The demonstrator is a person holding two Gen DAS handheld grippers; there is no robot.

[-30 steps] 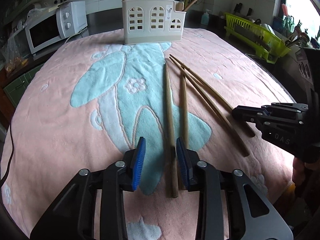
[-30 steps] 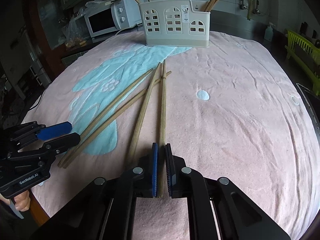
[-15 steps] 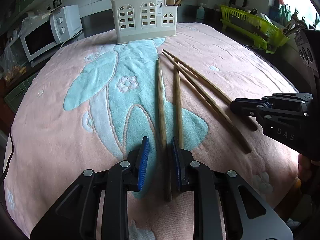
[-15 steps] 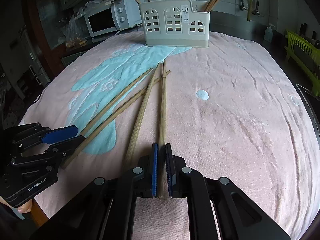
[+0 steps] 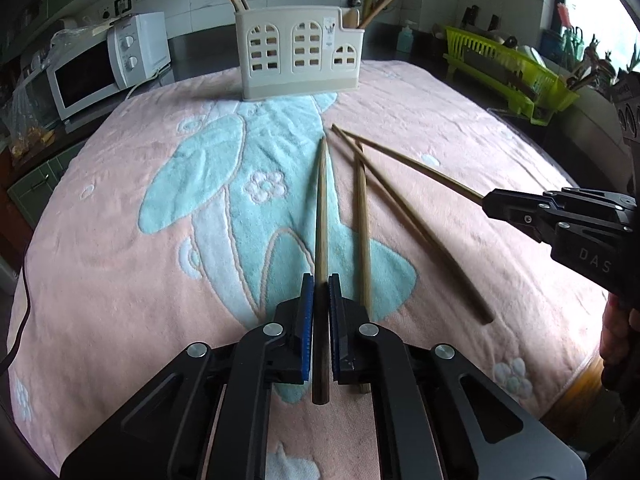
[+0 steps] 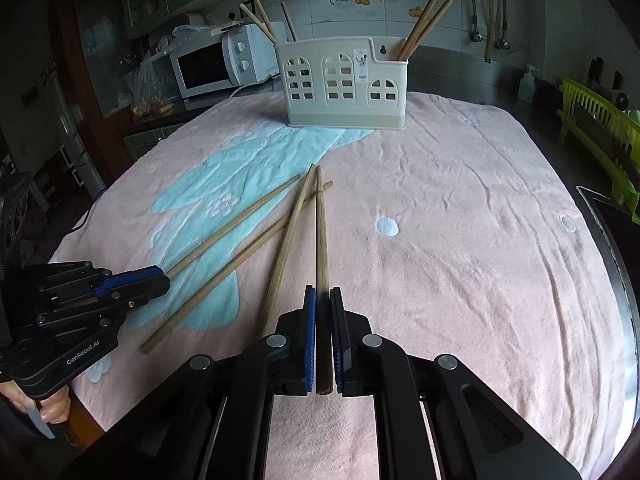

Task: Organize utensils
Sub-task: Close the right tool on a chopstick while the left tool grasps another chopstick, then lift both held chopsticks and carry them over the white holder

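My left gripper (image 5: pixel 319 280) is shut on the thick end of a wooden chopstick (image 5: pixel 321 208) whose tip points at the cream utensil holder (image 5: pixel 298 60). My right gripper (image 6: pixel 322 292) is shut on another chopstick (image 6: pixel 320 232), lifted slightly at my end, with its tip over the towel. Two loose chopsticks (image 5: pixel 362 220) (image 5: pixel 416 232) lie between the grippers on the towel; in the right wrist view they cross near their tips (image 6: pixel 236 264) (image 6: pixel 288 240). The right gripper (image 5: pixel 492 204) shows at the right of the left wrist view. The left gripper (image 6: pixel 160 280) shows at the left of the right wrist view. The holder (image 6: pixel 346 84) has several chopsticks upright in it.
A pink and teal towel (image 5: pixel 120 240) covers the table. Behind it stand a white microwave (image 5: pixel 104 68) at the left, a green dish rack (image 5: pixel 508 68) at the right, and a soap bottle (image 5: pixel 404 38). A hand (image 6: pixel 52 404) holds the left gripper's handle.
My left gripper's jaws closed from wide apart onto the chopstick between them. My right gripper stayed shut and rose a little with its chopstick.
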